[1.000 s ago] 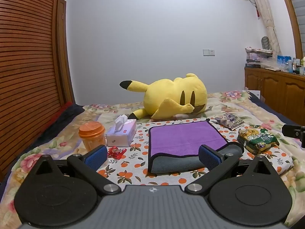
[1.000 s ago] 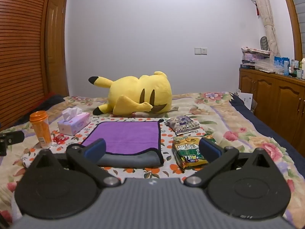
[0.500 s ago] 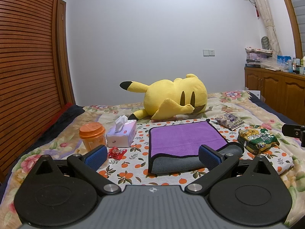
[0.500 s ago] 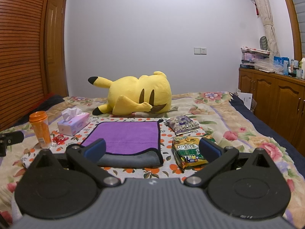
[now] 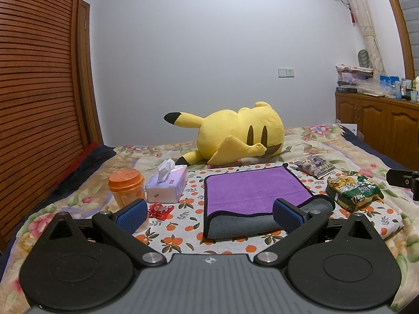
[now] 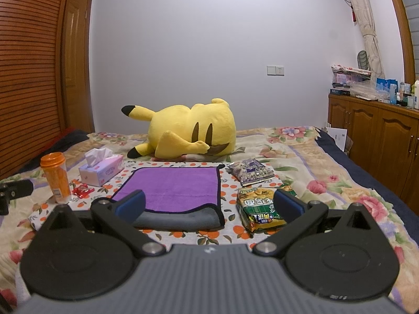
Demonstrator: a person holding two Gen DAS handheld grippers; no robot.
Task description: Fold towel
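Note:
A purple towel (image 5: 251, 189) with a grey underside and black trim lies folded on the orange-print cloth (image 5: 188, 198) on the bed. Its grey folded edge faces me. It also shows in the right wrist view (image 6: 178, 185). My left gripper (image 5: 209, 213) is open and empty, held just short of the towel's near edge. My right gripper (image 6: 209, 204) is open and empty, in front of the towel's near right corner. Each gripper's body shows at the edge of the other's view.
An orange-lidded jar (image 5: 127, 188), a tissue box (image 5: 167, 185) and a red wrapper (image 5: 159, 209) lie left of the towel. A green noodle pack (image 5: 353, 189) and a purple snack bag (image 5: 315, 166) lie right. A yellow plush toy (image 5: 235, 140) lies behind. Wooden cabinets (image 6: 379, 141) stand at right.
Both grippers have stayed open and almost still. The views have shifted only slightly. The towel has not moved.

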